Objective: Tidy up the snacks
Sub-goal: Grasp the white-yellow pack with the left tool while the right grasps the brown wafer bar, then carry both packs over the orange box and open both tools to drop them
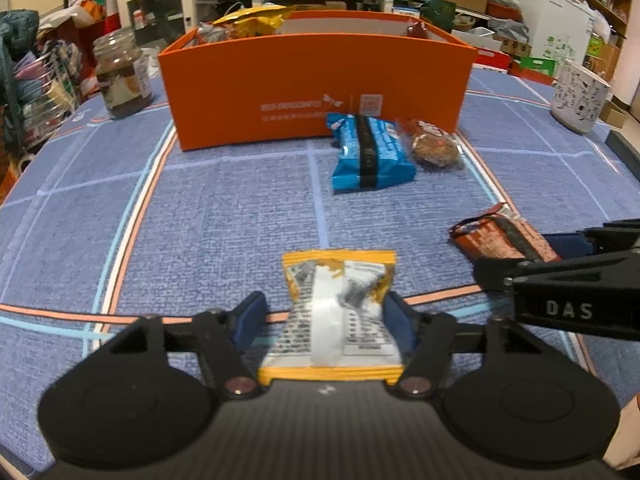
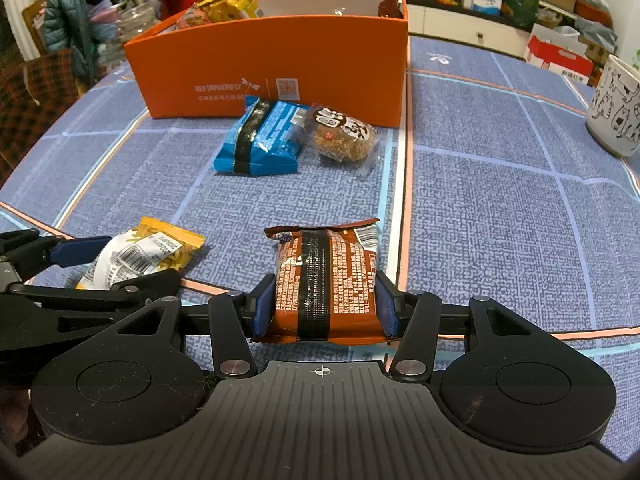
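Note:
My left gripper (image 1: pixel 325 314) is open around a yellow and white snack packet (image 1: pixel 336 312) on the blue tablecloth; a gap shows at its left pad, and the right pad is at the packet's edge. My right gripper (image 2: pixel 325 300) has both pads against a brown snack packet (image 2: pixel 326 284) and is shut on it. The brown packet (image 1: pixel 506 238) and the right gripper also show in the left wrist view. The yellow packet (image 2: pixel 144 254) shows in the right wrist view. An orange box (image 1: pixel 320 88) (image 2: pixel 272 68) with snacks inside stands at the back.
A blue snack packet (image 1: pixel 370 152) (image 2: pixel 264 140) and a clear-wrapped round pastry (image 1: pixel 434 144) (image 2: pixel 344 134) lie in front of the box. A glass jar (image 1: pixel 120 76) stands at the left, a white cat mug (image 1: pixel 578 96) (image 2: pixel 618 108) at the right.

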Demonstrator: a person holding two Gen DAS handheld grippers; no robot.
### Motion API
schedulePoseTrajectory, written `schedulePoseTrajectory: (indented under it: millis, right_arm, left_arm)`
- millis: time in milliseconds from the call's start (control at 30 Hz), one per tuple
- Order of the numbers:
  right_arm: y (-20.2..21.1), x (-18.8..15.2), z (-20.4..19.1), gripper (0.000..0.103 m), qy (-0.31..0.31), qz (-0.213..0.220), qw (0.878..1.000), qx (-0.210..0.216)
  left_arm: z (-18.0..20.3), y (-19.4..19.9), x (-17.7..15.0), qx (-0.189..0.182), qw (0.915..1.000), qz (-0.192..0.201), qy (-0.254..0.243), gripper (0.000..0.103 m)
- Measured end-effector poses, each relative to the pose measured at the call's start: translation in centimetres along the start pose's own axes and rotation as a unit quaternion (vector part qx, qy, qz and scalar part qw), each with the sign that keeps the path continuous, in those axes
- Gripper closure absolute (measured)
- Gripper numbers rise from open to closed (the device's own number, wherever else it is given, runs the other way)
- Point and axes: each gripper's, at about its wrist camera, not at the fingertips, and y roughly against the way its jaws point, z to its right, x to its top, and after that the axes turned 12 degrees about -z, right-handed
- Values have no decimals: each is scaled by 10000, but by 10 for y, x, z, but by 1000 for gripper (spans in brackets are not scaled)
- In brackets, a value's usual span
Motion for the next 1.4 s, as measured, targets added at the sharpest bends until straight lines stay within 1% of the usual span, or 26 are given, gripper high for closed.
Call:
schedulePoseTrajectory:
  millis: [33, 133, 167, 300, 333, 500, 633, 800, 1033, 1400]
  right_arm:
    - [0, 0, 0, 64, 4, -1, 10000, -3]
    - [0, 0, 0, 64, 9, 1, 10000, -17]
    - [0, 0, 0, 64, 11, 1, 10000, -22]
    - [0, 0, 0, 67, -21, 6, 10000, 27]
    - [0, 1, 0, 67, -14, 2, 10000, 38]
    - [2, 1, 0, 70, -21, 19, 9999, 153]
    - [6, 2, -4, 71, 80, 163, 9998, 99]
    - [7, 3, -7, 71, 88, 165, 9997, 126]
    - [15, 4, -7, 71, 63, 341, 9993, 114]
    - [15, 4, -11, 71, 111, 358, 9992, 99]
  left_arm:
    - [0, 0, 0, -19, 10000, -5, -14, 44]
    - [-1, 2, 0, -111, 9999, -16, -28, 56]
    - [-2, 3, -1, -149, 9999, -30, -27, 58]
    - [-9, 8, -3, -461, 9989, -61, 98, 59]
    - [-10, 10, -4, -472, 9988, -45, 90, 59]
    - [-13, 20, -3, -204, 9996, 185, 27, 59]
    - [-18, 23, 3, -11, 9995, 312, 51, 59]
    - [-22, 21, 4, 166, 9996, 232, 55, 59]
    - [-25, 22, 5, 251, 9994, 224, 47, 59]
    - [-32, 21, 8, 395, 9989, 226, 134, 59]
